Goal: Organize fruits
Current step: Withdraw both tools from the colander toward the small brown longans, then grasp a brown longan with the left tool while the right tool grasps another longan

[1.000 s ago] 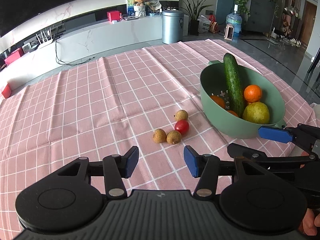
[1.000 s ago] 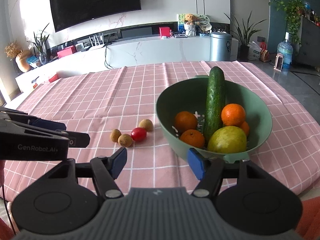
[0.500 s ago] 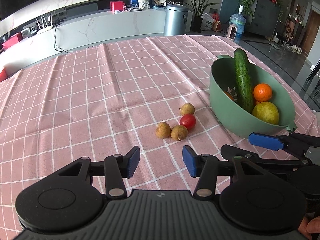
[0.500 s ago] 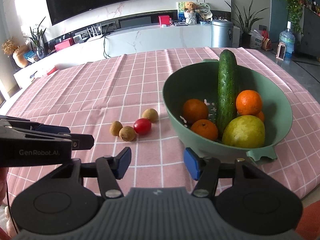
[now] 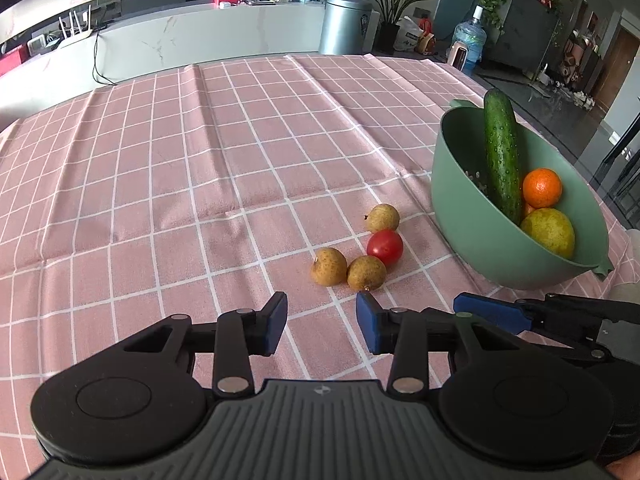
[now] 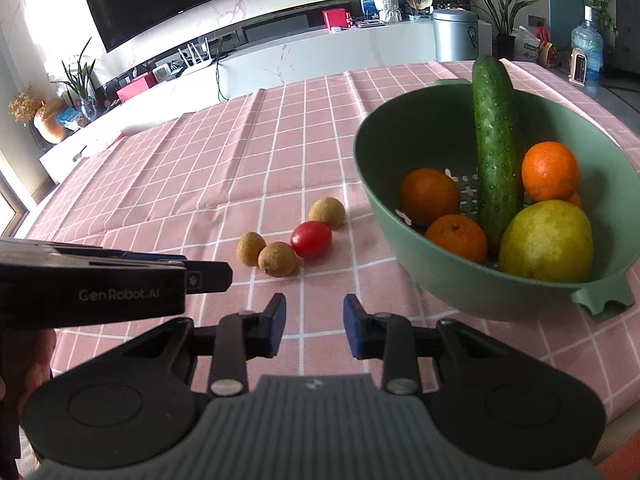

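Three small brown longans (image 5: 366,272) (image 6: 277,258) and a red cherry tomato (image 5: 385,246) (image 6: 311,239) lie together on the pink checked tablecloth (image 5: 200,168). A green bowl (image 5: 472,224) (image 6: 384,184) to their right holds a cucumber (image 5: 500,160) (image 6: 494,140), oranges (image 6: 550,170) and a yellow-green pear (image 6: 546,240). My left gripper (image 5: 321,322) is open and empty, just short of the longans. My right gripper (image 6: 314,326) is open and empty, a little short of the tomato and longans, left of the bowl.
The right gripper's fingers (image 5: 492,312) reach into the left wrist view from the right. The left gripper's body (image 6: 100,284) crosses the right wrist view at the left. The table's edge runs close behind the bowl. A white counter (image 5: 180,44) and bin (image 5: 344,28) stand beyond.
Both grippers have moved forward and lower toward the loose fruit, which now sits closer in both views. The jaws stay open. No fruit has moved.
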